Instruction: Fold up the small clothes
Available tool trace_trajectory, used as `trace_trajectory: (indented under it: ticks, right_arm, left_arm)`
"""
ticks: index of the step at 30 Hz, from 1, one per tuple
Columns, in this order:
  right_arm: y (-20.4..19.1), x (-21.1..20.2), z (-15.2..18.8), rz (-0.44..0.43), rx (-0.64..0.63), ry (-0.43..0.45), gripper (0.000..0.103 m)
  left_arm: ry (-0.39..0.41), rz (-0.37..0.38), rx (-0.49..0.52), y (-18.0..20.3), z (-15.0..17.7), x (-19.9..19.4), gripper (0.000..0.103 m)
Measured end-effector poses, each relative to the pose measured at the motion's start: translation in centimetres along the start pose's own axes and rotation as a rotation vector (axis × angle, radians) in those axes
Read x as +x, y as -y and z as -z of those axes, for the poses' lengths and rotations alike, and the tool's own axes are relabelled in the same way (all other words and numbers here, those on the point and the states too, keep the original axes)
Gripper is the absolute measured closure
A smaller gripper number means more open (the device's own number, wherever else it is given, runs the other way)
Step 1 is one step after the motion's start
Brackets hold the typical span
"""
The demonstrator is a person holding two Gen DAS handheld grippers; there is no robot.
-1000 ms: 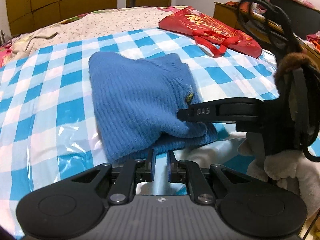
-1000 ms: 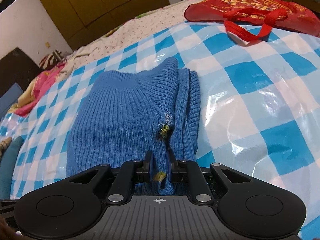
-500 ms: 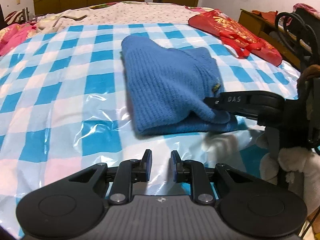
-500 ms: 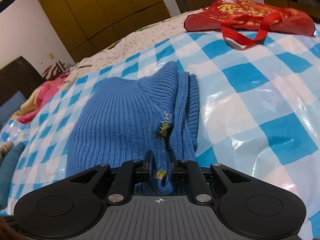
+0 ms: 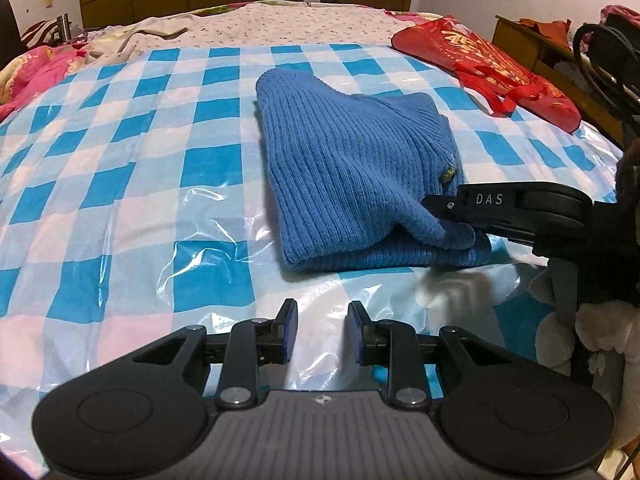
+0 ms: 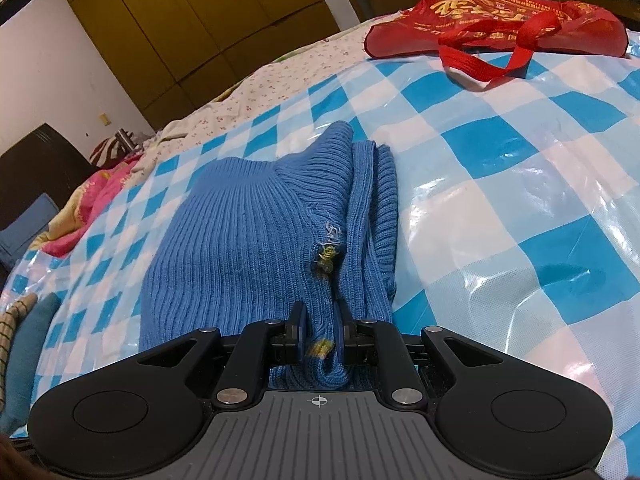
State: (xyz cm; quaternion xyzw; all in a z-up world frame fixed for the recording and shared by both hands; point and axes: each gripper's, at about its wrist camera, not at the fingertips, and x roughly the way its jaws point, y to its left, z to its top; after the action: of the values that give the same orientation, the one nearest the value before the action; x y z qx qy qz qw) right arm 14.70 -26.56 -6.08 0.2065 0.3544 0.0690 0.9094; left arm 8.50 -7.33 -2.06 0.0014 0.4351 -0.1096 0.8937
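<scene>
Two grippers are in my views. Starting at the left of the left wrist frame, I see a pink floral quilt point(image 5: 36, 68) bunched at the upper left edge, then the blue-and-white checked plastic sheet point(image 5: 120, 152) spreading over the bed. My left gripper point(image 5: 318, 334) sits at the bottom centre over bare sheet; its jaws are opening, with nothing between them, and they are clear of the garment. The folded blue sweater point(image 5: 344, 160) lies in the middle of the frame, just above that gripper. At the sweater's lower right corner my right gripper point(image 5: 444, 210) comes in from the right edge and pinches the knit. A red bag point(image 5: 480, 60) rests at the upper right.

From the right wrist view, the sweater point(image 6: 240, 256) fills the centre, and the right gripper point(image 6: 320, 334) at bottom centre is clamped on a fold of its edge, jaws nearly together. The red bag point(image 6: 500, 20) lies at the upper right.
</scene>
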Motion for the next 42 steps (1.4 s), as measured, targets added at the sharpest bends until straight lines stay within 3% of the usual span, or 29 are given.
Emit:
trace_trajectory:
  ticks: [16,35,42]
  right_arm:
    - [0.6,-0.6,-0.1,-0.027,0.039,0.022,0.088]
    - [2.9,-1.7,-0.4,-0.141,0.198,0.066,0.086]
    - [2.9,-2.6,-0.9,-0.190,0.227,0.108,0.069]
  left_arm:
    - [0.014,0.008,-0.032,-0.8,-0.7,0.7,0.061]
    - [0.067,0.010,0.034,-0.6,-3.6,2.6,0.060]
    - [0.091,0.043,0.056,-1.0,-2.8,2.3,0.060]
